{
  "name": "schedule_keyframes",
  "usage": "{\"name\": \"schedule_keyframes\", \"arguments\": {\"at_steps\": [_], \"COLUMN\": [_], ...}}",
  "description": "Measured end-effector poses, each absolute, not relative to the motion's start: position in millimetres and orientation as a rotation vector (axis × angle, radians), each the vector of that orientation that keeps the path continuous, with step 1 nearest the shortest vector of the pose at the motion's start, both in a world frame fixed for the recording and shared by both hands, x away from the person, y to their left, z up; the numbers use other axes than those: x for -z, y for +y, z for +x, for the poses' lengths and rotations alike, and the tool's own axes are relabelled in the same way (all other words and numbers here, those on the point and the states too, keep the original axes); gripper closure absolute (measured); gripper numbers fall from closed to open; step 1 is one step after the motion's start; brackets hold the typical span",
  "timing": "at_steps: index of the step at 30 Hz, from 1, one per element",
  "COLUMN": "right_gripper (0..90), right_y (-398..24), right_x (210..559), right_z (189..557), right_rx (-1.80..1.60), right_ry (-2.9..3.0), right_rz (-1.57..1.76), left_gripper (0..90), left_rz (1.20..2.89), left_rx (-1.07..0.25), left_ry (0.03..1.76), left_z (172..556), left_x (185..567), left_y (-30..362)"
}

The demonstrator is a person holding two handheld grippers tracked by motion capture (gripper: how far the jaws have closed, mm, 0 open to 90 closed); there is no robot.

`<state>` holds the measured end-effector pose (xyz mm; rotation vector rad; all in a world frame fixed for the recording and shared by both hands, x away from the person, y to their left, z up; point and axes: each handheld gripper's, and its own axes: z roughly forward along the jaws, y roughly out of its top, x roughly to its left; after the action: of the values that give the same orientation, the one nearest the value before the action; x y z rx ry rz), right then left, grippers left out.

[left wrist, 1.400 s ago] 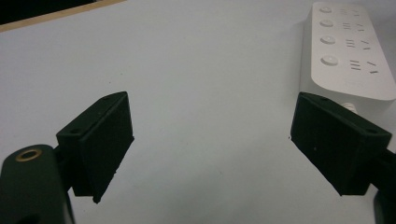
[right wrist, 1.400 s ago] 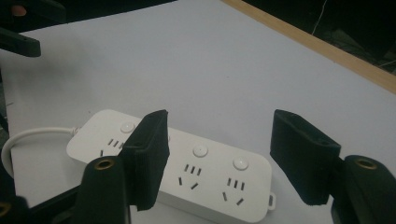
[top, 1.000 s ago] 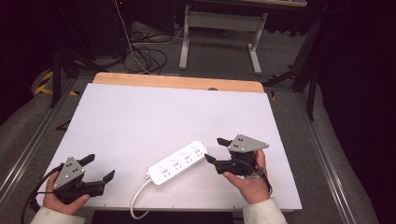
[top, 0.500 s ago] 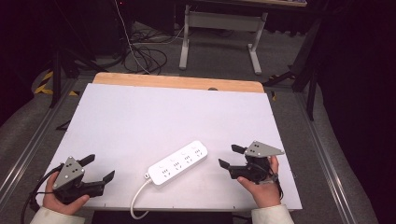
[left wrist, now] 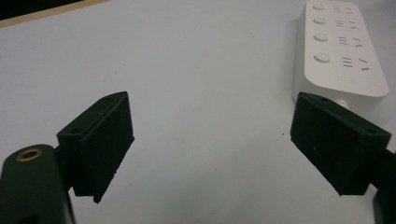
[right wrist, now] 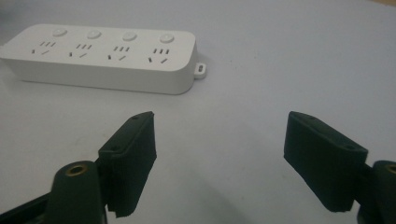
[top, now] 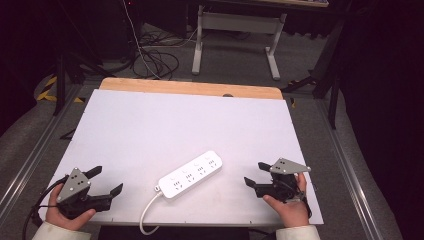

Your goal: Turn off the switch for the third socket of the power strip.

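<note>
On white table [top: 150, 120] | power strip [top: 191, 174]: rigid, light, smooth plastic; grasp across narrow sides | left gripper [top: 102, 185] released, empty | right gripper [top: 253, 174] jaws just widened, empty.

I am wearing cream sleeves [top: 55, 232]. My left gripper [top: 107, 181] and right gripper [top: 254, 173] are showing black wedge jaws, brass-ringed screw holes, grey three-cornered plates, and black cables trailing toward the sleeves.

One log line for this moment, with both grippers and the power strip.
left gripper: open, empty | right gripper: jaws just opening, empty, apart from strip | power strip: flat on white table, between grippers
</note>
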<state>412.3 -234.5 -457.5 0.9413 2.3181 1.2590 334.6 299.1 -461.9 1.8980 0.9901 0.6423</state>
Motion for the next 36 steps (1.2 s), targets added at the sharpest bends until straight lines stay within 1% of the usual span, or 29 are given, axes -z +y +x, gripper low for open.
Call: {"name": "schedule_keyframes", "arguments": {"at_steps": [11, 20, 36], "right_gripper": [25.5, 25.6, 27.3], "right_y": [-245.3, -248.3, -249.1], "right_x": [473.4, 481.8, 480.1], "right_z": [409.5, 405.4, 404.8], "right_rx": [-1.216, -1.204, -1.208], "right_ry": [2.385, 2.371, 2.334], "right_rz": [1.057, 1.026, 0.981], "left_gripper": [13.7, 13.6, 13.3], "left_rz": [1.900, 1.921, 1.911], "left_rx": [-0.648, -0.675, -0.671], "left_ry": [0.991, 0.980, 0.982], "left_z": [334.1, 333.4, 333.6], "left_x": [461.6, 460.7, 461.4], "left_y": [298.9, 298.7, 297.6]}}
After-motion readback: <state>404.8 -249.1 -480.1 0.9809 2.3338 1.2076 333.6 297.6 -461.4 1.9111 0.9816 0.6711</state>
